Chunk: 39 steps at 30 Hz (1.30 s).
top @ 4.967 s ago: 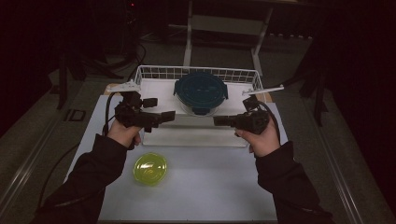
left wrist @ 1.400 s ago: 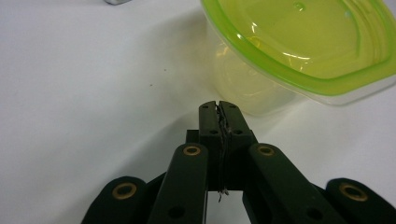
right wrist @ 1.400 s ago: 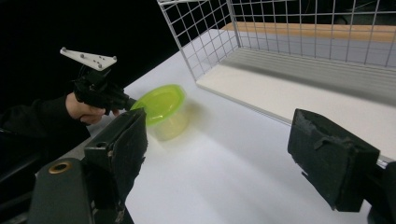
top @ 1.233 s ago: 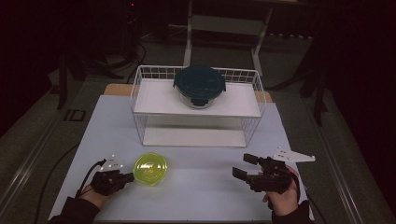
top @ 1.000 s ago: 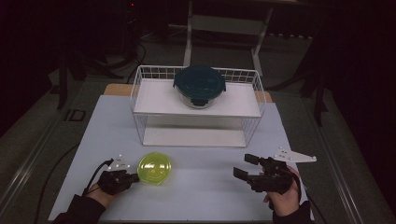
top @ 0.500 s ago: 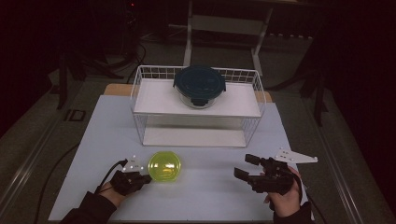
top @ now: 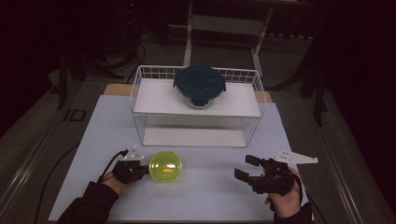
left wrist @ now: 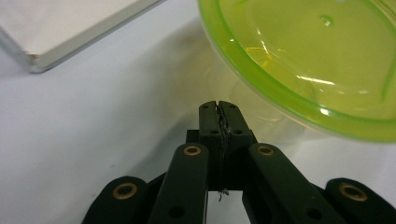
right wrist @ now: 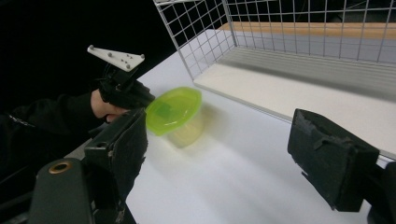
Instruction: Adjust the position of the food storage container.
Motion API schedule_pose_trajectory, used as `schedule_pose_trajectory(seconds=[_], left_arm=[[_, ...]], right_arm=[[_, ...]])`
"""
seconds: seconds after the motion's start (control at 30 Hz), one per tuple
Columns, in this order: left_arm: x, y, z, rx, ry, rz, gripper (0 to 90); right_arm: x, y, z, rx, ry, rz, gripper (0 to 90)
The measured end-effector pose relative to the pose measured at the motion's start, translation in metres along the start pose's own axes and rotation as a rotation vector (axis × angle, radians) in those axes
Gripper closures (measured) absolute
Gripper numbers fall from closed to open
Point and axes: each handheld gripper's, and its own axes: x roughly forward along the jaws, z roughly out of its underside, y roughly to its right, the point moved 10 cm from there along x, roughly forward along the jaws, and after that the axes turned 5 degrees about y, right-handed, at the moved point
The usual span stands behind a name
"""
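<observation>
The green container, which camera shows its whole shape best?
The right gripper view: the green container shows whole from the side, lid and body, by the left gripper. The high view gives its round lid from above; the left gripper view a close piece of rim.

The yellow-green bowl point(top: 165, 166) at lower centre of the high view looks like translucent plastic, glossy, with bright glints along its smooth rim. The bench point(top: 210, 196) is a matt, pale, smooth sheet, with a wood-coloured edge at its far side. The rack point(top: 198, 100) in mid-frame is thin white-coated wire around flat matt white shelves. On its upper shelf the container point(top: 199, 87) has a dull dark teal plastic lid over a clear, shiny body. The left gripper point(left wrist: 218, 108) is matt black plastic with brass-coloured rivets; the right gripper point(right wrist: 224, 154) has rough, worn black fingers point(right wrist: 332, 158).
</observation>
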Motion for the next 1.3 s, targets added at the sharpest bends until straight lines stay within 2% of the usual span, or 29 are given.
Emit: schedule_pose_trajectory(seconds=[0.07, 0.23, 0.3, 0.37, 0.47, 0.63, 0.7, 0.83, 0.9, 1.07, 1.23, 1.3], left_arm=[[0.0, 0.006, -0.001, -0.001, 0.001, 0.017, 88.1], [0.002, 0.022, -0.004, 0.03, 0.003, 0.037, 88.1], [0.004, 0.028, -0.005, 0.027, 0.003, 0.06, 88.1], [0.008, 0.031, -0.005, 0.045, -0.009, 0.051, 88.1], [0.01, 0.028, -0.007, 0.045, -0.007, 0.043, 88.1], [0.014, 0.008, -0.015, 0.019, 0.019, 0.015, 88.1], [0.017, 0.002, -0.019, 0.015, 0.04, 0.023, 88.1], [0.026, -0.001, -0.025, 0.017, 0.062, 0.061, 88.1], [0.028, 0.004, -0.026, 0.021, 0.07, 0.091, 88.1], [0.028, 0.017, -0.023, 0.053, 0.047, 0.106, 88.1], [0.023, 0.031, -0.019, 0.063, 0.039, 0.124, 88.1], [0.022, 0.033, -0.018, 0.067, 0.034, 0.121, 88.1]], right_arm=[[0.0, 0.0, 0.0, 0.001, 0.003, -0.001, 19.3], [0.0, -0.001, 0.0, 0.0, 0.0, -0.001, 19.3], [0.0, -0.001, 0.0, 0.001, 0.001, -0.003, 19.3], [0.0, -0.001, 0.0, 0.001, 0.0, -0.004, 19.3], [0.0, -0.002, 0.0, 0.004, 0.0, -0.006, 19.3], [0.001, -0.003, 0.0, 0.0, -0.003, -0.01, 19.3], [0.002, -0.003, 0.001, 0.003, -0.004, -0.01, 19.3], [0.004, -0.002, 0.002, 0.005, -0.01, -0.011, 19.3], [0.004, -0.003, 0.003, 0.004, -0.012, -0.012, 19.3], [0.001, -0.001, 0.002, 0.01, -0.001, -0.001, 19.3], [-0.002, 0.0, 0.001, 0.008, 0.002, 0.005, 19.3], [-0.002, 0.0, 0.001, 0.008, 0.002, 0.005, 19.3]])
